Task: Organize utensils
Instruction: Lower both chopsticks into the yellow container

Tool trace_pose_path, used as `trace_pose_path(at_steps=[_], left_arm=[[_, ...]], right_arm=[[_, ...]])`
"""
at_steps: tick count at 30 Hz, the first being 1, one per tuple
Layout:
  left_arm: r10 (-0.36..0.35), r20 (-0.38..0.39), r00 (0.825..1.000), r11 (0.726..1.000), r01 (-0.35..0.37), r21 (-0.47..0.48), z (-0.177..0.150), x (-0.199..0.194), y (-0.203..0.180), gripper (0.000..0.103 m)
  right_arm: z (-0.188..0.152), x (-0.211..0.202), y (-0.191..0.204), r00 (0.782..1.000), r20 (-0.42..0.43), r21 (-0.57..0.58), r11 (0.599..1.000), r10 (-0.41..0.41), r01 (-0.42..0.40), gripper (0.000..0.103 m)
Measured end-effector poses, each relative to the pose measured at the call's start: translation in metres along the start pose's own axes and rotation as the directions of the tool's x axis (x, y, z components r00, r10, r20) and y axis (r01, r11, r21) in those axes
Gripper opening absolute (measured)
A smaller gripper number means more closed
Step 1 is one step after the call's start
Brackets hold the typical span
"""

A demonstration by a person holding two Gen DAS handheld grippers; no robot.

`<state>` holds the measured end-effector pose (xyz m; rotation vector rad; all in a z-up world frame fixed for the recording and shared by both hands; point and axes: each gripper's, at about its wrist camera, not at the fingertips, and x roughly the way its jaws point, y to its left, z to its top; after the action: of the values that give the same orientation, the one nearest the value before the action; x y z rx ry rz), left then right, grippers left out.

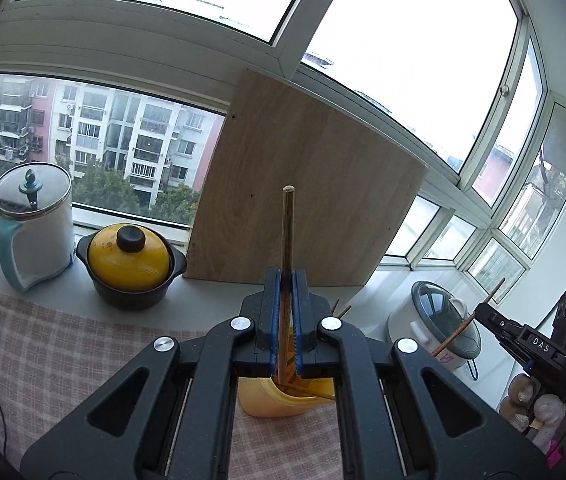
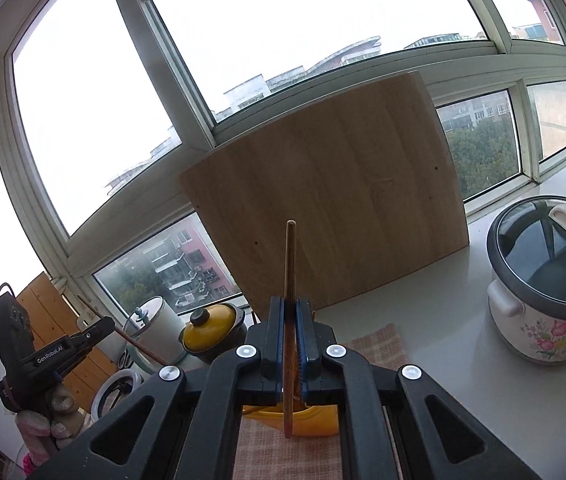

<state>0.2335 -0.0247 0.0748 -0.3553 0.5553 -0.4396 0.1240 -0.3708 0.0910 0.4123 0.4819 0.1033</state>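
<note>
Both grippers are clenching one chopstick each: left gripper point(image 1: 287, 280) gripping its chopstick point(image 1: 287, 228) pointing toward 12 o'clock, right gripper point(image 2: 291, 308) likewise, both hovering with the yellow holder point(image 1: 279, 402) lying at 6 o'clock.

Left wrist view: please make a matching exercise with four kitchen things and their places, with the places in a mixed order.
Things:
1. white kettle with glass lid
2. black pot with yellow lid
3. large wooden board
4. white rice cooker with glass lid

Places:
A. leaning against the window
B. far left on the sill
C. right side of the counter
D. between kettle and board

Pairs: 1-B, 2-D, 3-A, 4-C
</note>
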Motion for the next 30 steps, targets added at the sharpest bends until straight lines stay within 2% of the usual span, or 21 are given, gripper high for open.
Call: trace_pose_path(at_steps=[13,20,30], left_arm=[[0.010,-0.067,0.998,1.000,-0.011,-0.011,-0.013,0.053,-0.006,0.003],[0.031,-0.121,0.992,1.000,-0.030,0.010,-0.027,0.082,-0.010,0.003],[0.061,-0.155,0.986,0.994,-0.045,0.103,-0.044,0.097,-0.025,0.003]], right_arm=[[0.002,0.032,-0.014,1.000,0.014,0.067,0.998,-0.024,0.022,0.003],[-0.012,0.063,-0.010,0.999,-0.042,0.033,0.999,-0.031,0.032,0.003],[-0.031,0.086,-0.011,0.992,-0.117,-0.018,0.999,-0.048,0.046,0.003]])
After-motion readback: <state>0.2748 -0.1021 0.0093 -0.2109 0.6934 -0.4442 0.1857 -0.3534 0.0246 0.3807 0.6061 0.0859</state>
